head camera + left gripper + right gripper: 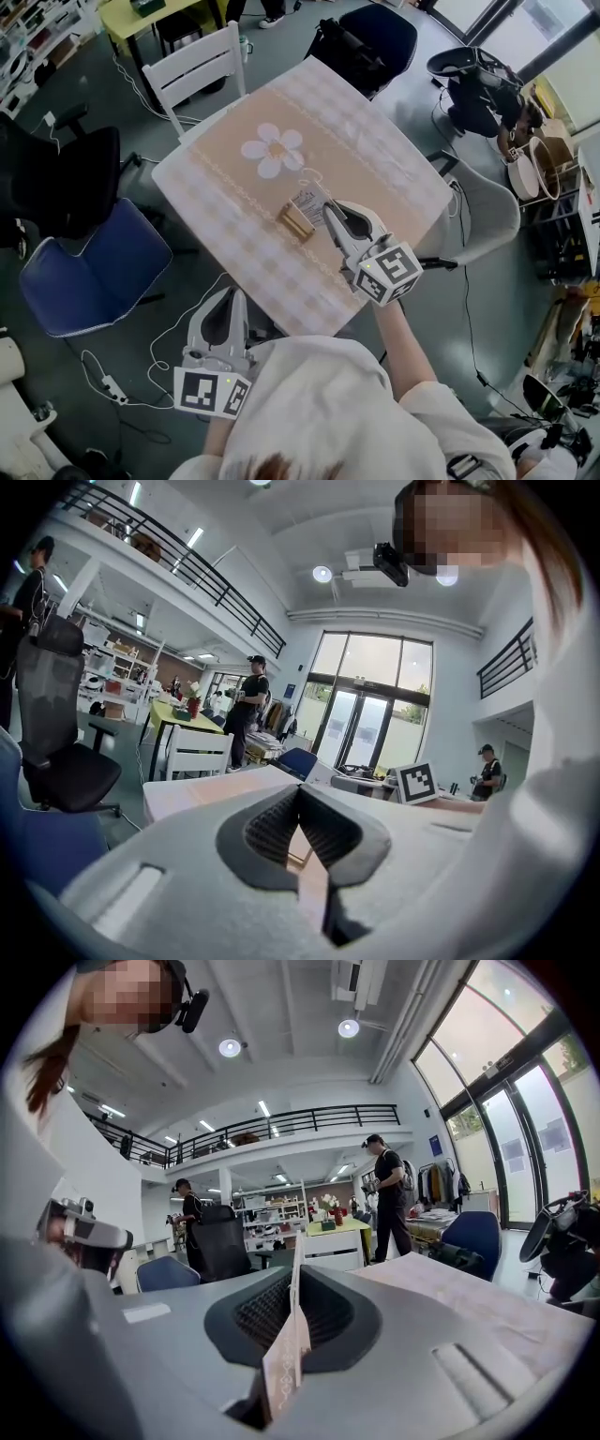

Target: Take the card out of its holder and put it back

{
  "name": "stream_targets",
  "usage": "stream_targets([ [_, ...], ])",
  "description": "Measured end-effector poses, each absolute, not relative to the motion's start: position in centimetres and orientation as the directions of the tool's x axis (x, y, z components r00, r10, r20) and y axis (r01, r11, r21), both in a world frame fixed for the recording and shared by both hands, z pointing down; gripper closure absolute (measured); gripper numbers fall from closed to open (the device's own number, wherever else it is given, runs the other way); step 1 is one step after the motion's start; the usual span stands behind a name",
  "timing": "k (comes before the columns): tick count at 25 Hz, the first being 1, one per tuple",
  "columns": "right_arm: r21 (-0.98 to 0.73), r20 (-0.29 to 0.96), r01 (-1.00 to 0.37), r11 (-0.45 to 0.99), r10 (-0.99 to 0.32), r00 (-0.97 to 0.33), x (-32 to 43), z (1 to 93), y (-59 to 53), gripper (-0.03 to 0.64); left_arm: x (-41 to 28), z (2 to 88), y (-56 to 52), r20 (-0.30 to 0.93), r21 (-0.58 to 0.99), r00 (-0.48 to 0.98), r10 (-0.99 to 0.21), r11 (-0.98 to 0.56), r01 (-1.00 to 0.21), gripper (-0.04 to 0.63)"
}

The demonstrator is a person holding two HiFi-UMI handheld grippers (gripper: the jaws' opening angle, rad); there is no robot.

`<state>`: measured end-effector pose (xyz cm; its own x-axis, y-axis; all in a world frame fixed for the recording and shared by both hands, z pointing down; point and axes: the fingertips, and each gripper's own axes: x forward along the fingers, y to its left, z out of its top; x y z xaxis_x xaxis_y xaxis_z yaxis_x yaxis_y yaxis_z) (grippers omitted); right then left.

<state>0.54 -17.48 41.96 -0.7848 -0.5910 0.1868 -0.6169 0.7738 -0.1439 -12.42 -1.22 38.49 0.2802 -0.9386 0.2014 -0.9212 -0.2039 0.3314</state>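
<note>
Table (pixel 234 187) under checked beige cloth, in a high hall with large windows; white chair (pixel 192 70) and blue chair (pixel 89 272) around; gold holder (pixel 296 222) mid-table; right gripper (pixel 330 212) just beside, pinching the card (pixel 284 1358) edge-on; left gripper (pixel 232 298) closed, empty, off the near edge.

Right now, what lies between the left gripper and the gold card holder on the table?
Nothing but bare tablecloth between the left gripper and the holder, as the head view shows.
</note>
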Motion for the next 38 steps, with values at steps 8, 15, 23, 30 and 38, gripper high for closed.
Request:
stream_targets([
  [8,-0.131,0.257,-0.612,0.780,-0.569,-0.781,0.4,45.5,-18.4,0.601,-12.4,39.0,-1.4,0.219,0.338,0.274,-0.937,-0.190,-0.922,0.595],
  [15,-0.136,0.280,-0.601,0.788,-0.551,-0.786,0.2,46.9,-18.6,0.601,-12.2,39.0,-1.8,0.223,0.339,0.279,-0.934,-0.194,-0.920,0.595],
  [23,-0.125,0.306,-0.585,0.802,-0.529,-0.791,-0.6,47.3,-18.9,0.601,-12.6,39.0,-2.5,0.227,0.346,0.282,-0.932,-0.194,-0.918,0.595],
  [30,-0.128,0.327,-0.576,0.807,-0.514,-0.793,-0.4,48.0,-18.8,0.601,-13.0,39.3,-2.7,0.232,0.352,0.276,-0.933,-0.184,-0.918,0.595],
  [38,-0.133,0.352,-0.580,0.804,-0.508,-0.786,-0.7,48.6,-19.0,0.601,-12.9,39.3,-3.1,0.232,0.361,0.285,-0.930,-0.190,-0.913,0.595],
])
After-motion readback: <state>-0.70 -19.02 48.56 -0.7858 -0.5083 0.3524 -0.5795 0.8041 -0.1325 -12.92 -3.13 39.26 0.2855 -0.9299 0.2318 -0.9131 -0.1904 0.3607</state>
